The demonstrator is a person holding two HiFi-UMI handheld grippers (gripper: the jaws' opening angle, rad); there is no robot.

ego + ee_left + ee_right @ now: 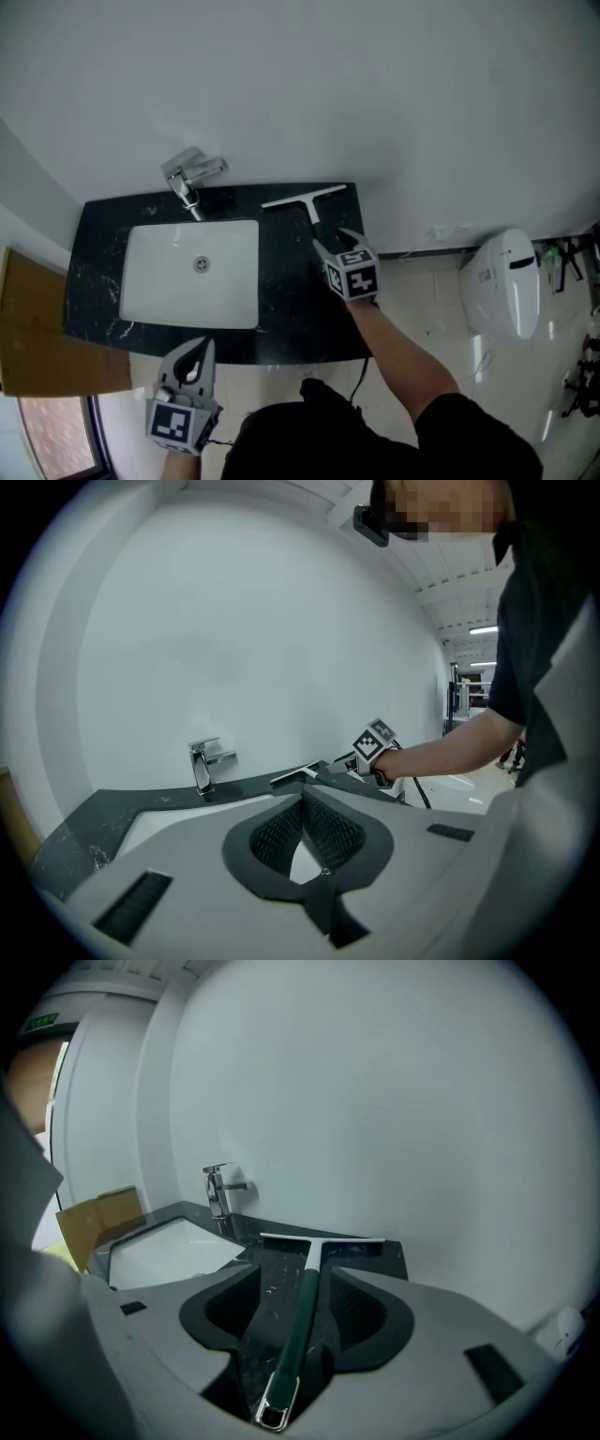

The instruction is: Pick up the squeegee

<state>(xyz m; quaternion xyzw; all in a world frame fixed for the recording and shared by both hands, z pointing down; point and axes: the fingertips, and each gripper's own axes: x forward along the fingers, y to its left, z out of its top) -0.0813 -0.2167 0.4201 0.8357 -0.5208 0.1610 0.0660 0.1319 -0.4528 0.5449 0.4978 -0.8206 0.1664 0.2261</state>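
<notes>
A black, white-veined stone surface [286,291] stands against a plain white wall [375,84]. A white rectangular sink basin [155,281] is set into its left part, with a chrome tap [190,176] behind it. Right of the basin lies a white-bladed, dark green-handled squeegee [309,204], its blade towards the wall.

The right arm [398,352] reaches far out in front of the body. It is bare up to a short dark sleeve [464,422]. It holds the right gripper [334,242], which tips a little downward. That gripper's two jaws stand wide apart. The left gripper [194,352] sits low and close to the body. It points forward and a little down. Its jaws meet at the tips.
</notes>
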